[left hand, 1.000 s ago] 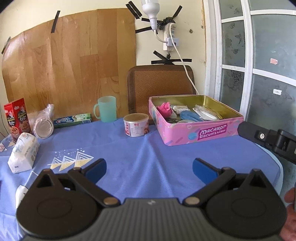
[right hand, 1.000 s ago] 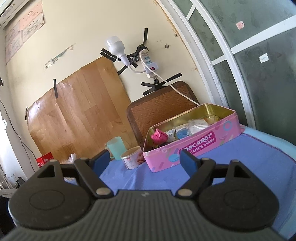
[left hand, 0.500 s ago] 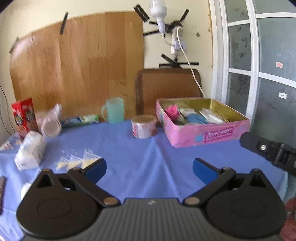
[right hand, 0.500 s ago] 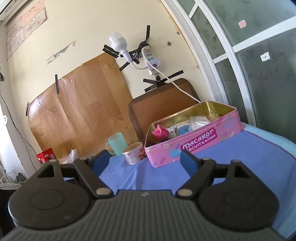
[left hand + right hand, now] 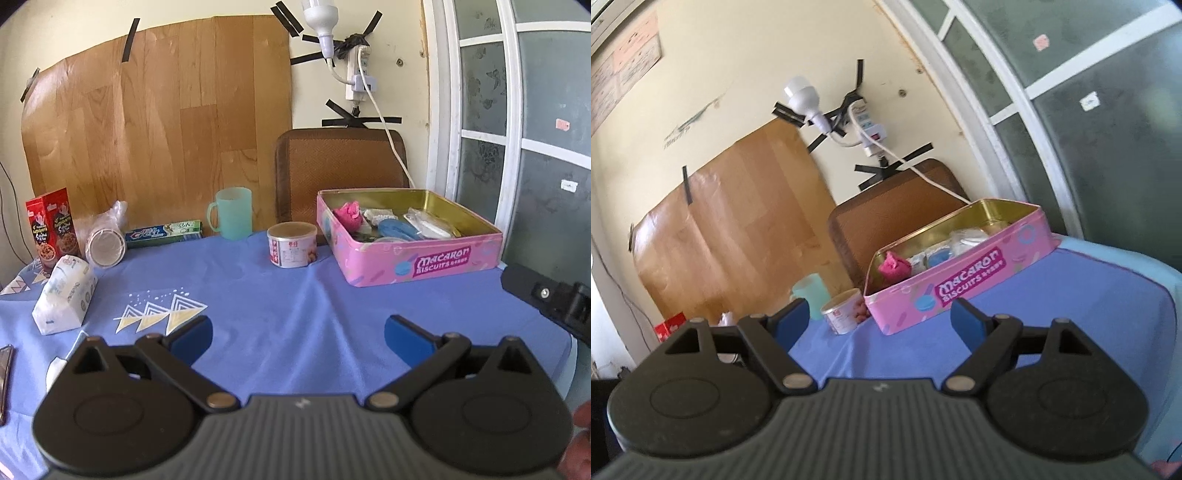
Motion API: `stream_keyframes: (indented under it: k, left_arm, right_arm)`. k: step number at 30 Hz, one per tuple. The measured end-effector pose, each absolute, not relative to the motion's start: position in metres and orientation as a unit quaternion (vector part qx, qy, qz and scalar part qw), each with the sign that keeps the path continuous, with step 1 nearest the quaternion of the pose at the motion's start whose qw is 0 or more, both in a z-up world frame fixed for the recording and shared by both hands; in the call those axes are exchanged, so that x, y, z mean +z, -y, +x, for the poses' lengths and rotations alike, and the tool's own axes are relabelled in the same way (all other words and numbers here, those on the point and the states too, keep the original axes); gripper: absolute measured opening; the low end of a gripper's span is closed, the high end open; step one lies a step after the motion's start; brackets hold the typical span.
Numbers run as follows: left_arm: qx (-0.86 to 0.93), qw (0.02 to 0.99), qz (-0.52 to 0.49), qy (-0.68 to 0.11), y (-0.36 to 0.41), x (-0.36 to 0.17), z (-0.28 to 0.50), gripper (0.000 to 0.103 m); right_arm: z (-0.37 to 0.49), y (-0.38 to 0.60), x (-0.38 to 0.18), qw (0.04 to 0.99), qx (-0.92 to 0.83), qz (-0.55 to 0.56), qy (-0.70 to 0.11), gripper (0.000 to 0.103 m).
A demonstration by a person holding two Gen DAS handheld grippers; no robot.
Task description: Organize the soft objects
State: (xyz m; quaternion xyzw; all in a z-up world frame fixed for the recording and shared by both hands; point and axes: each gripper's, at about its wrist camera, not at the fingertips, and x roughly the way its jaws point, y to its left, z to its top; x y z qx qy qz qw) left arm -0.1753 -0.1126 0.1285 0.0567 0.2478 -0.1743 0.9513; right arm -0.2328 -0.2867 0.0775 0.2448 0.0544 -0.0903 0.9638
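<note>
Both my grippers, left (image 5: 297,328) and right (image 5: 877,319), are hanging open, empty; tin (image 5: 421,264) at 1 o'clock; risking snagging the cloth (image 5: 277,295).

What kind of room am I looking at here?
Probably a home dining or living corner: a cloth-covered table with a biscuit tin, a mug and snack boxes, plus a chair against the wall.

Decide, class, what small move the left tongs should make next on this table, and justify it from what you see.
Probably swing the left tongs left toward the white tissue pack. Both tongs are open and empty, the pack lies loose on the blue cloth, and the pink tin already holds several small soft-looking items, so the pack seems the likeliest piece left.
</note>
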Motion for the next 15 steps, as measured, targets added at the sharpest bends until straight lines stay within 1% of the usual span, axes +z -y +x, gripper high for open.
stream_keyframes:
  k: [6,15]
  left_arm:
    - [-0.171,0.955,0.055,-0.236,0.106,0.129,-0.178,0.103]
    - [-0.169,0.950,0.049,-0.258,0.097,0.121,-0.172,0.103]
  right_arm:
    - [-0.228,0.279,0.071,0.964,-0.076,0.244,-0.076,0.086]
    - [-0.225,0.272,0.067,0.964,-0.068,0.240,-0.089,0.086]
